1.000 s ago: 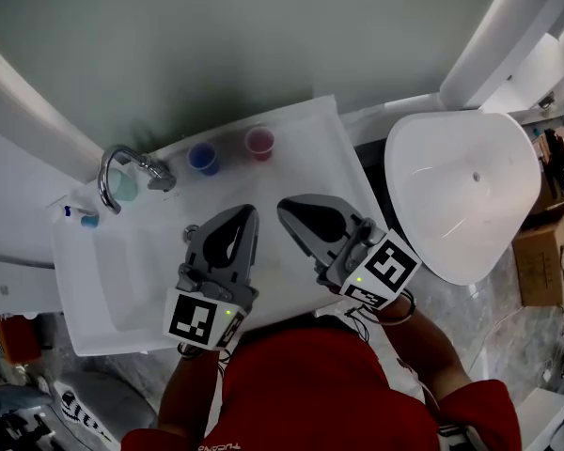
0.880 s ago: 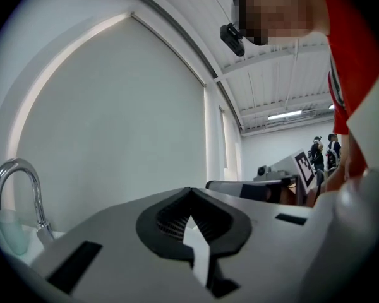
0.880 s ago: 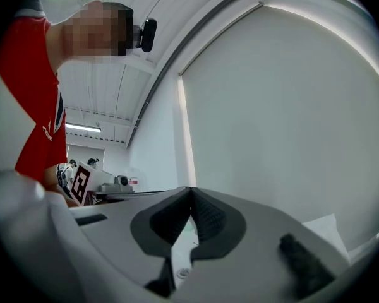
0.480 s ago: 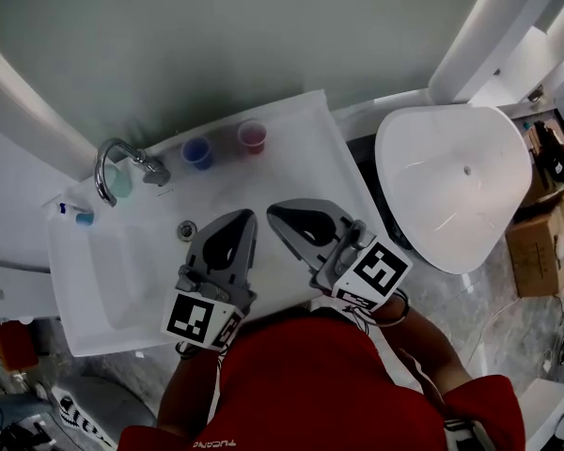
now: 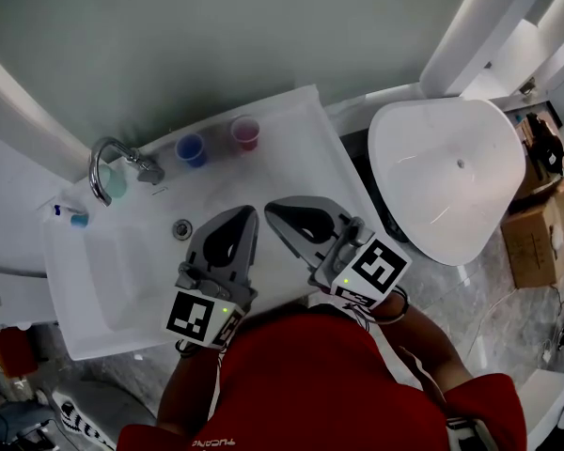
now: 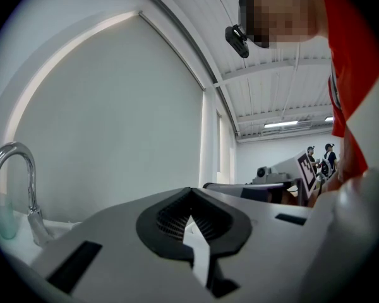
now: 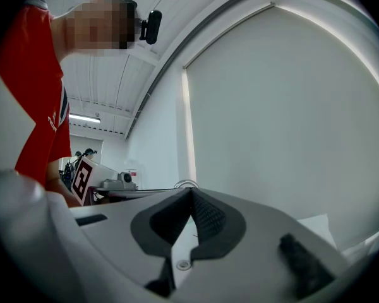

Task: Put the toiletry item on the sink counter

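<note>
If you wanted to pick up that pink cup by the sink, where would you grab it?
Probably across the pink cup, on its round side just under the rim, coming from the front. It stands upright with its mouth up. The grey wall rises behind it and the blue cup stands apart at its left.

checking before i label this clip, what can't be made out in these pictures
1. Small blue-capped item at the sink counter's left end: head view, too small to identify.
2. Blue cup and pink cup: head view, too small to see any contents.
3. Counter beneath the left tongs and right tongs: head view, covered by them.
4. Counter top in both gripper views: mostly blocked by the tongs' own bodies.
</note>
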The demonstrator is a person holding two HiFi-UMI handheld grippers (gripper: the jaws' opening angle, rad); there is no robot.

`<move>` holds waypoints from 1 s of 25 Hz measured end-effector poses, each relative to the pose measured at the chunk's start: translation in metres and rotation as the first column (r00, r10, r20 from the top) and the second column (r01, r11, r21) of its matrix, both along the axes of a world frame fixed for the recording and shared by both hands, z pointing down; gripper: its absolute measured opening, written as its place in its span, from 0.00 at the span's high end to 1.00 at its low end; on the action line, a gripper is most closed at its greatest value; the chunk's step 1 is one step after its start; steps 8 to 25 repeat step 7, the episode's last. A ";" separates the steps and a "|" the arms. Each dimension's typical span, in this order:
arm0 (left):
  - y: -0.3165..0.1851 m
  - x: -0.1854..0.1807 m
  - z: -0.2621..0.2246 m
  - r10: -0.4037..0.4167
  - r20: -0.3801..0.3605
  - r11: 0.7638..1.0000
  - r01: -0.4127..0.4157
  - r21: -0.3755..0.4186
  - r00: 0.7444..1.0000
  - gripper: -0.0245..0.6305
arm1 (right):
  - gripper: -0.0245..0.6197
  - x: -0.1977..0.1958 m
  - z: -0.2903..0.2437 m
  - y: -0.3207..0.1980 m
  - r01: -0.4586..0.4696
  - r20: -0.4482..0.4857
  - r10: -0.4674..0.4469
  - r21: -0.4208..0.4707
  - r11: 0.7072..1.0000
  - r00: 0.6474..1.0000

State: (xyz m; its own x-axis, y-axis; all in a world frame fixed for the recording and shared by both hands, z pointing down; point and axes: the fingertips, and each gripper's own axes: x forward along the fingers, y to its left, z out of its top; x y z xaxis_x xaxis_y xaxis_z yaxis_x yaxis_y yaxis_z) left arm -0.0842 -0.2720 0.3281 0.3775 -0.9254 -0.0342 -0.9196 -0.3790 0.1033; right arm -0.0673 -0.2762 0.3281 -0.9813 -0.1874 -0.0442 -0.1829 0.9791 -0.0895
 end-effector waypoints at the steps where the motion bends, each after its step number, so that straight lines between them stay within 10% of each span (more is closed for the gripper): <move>1: 0.000 0.000 0.000 0.001 -0.001 1.000 -0.001 -0.001 1.000 0.94 | 0.92 0.000 0.000 0.000 -0.001 0.000 0.001 -0.001 1.000 1.000; 25: 0.000 -0.003 0.006 0.001 -0.002 1.000 -0.001 -0.015 1.000 0.94 | 0.92 -0.001 0.005 -0.001 -0.006 -0.006 0.006 -0.004 1.000 1.000</move>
